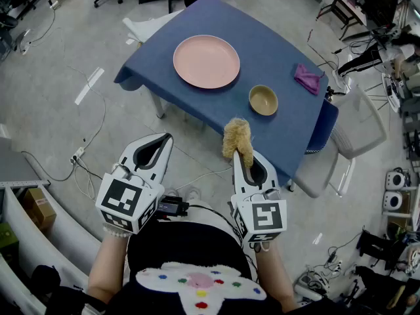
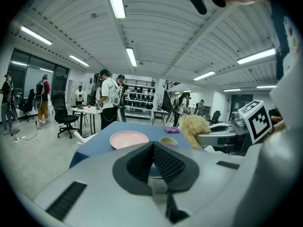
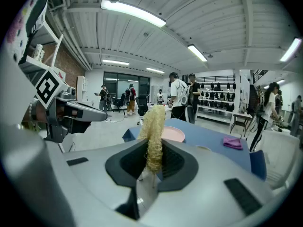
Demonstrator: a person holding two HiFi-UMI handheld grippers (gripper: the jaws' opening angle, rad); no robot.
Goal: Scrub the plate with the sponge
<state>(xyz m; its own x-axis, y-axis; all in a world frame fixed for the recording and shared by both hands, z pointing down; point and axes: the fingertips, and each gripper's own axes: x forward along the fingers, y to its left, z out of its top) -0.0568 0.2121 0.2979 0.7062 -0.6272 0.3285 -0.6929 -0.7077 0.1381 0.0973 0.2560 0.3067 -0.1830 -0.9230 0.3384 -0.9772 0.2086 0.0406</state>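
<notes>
— listing, head view: pink plate on blue table, tan bowl near it; left gripper and right gripper held nearer the person, well apart from the plate.
— left gripper view?
— jaws pressed together, nothing between.
— right gripper view?
— jaws clamped on yellow sponge, standing up above them.

We see a pink plate, tan loofah sponge, tan bowl, purple cloth, navy tablecloth.
</notes>
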